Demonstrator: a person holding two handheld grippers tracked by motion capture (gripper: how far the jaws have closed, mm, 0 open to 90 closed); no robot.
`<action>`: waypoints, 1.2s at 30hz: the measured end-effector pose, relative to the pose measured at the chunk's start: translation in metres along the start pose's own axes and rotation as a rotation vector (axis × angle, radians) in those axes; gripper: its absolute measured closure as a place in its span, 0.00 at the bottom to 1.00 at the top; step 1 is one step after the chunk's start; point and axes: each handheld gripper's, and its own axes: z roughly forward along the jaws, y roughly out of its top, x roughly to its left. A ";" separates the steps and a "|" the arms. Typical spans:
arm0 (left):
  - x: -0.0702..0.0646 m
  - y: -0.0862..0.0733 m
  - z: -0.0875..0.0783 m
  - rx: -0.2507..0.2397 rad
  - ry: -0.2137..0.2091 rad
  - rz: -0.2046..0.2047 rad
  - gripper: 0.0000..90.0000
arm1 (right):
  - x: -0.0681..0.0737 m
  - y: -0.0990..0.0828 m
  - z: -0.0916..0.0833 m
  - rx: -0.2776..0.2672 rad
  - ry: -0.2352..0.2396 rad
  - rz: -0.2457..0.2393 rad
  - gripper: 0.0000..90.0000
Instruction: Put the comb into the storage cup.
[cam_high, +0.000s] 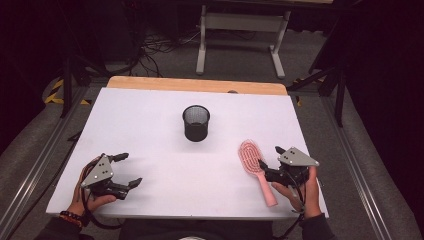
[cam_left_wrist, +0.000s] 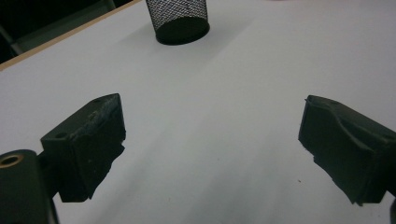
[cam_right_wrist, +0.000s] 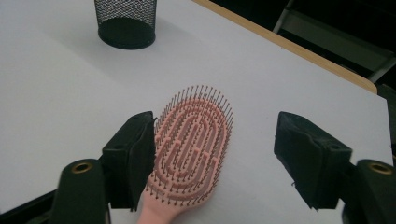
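Observation:
A pink hairbrush (cam_high: 251, 156) lies bristles up on the white table (cam_high: 150, 115) at the right, its handle pointing toward the person. My right gripper (cam_high: 271, 158) stands open beside the brush at the base of its head. In the right gripper view the brush head (cam_right_wrist: 194, 137) lies between the open jaws of the right gripper (cam_right_wrist: 215, 135), close against the left one. A black mesh cup (cam_high: 196, 122) stands upright at the table's middle, also visible as the mesh cup (cam_left_wrist: 179, 19) and the mesh cup (cam_right_wrist: 126, 21). My left gripper (cam_high: 129, 169) rests open at the near left, holding nothing; the left gripper (cam_left_wrist: 212, 116) has bare table between its jaws.
A wooden strip (cam_high: 195, 84) runs along the table's far edge. Beyond it on the floor stand a white table frame (cam_high: 240, 30), loose cables (cam_high: 155, 50) and dark stand legs (cam_high: 325, 80). Metal rails (cam_high: 40, 160) flank the table on both sides.

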 end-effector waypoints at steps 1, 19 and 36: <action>0.000 0.000 0.000 0.001 -0.002 0.000 0.09 | 0.000 0.000 0.000 0.000 -0.017 0.008 0.21; 0.000 0.000 0.001 0.008 0.004 -0.001 0.09 | 0.000 -0.009 0.000 0.005 -0.014 0.090 0.08; -0.001 -0.001 0.001 0.011 0.007 -0.001 0.09 | 0.017 -0.013 0.011 0.204 0.040 0.076 0.10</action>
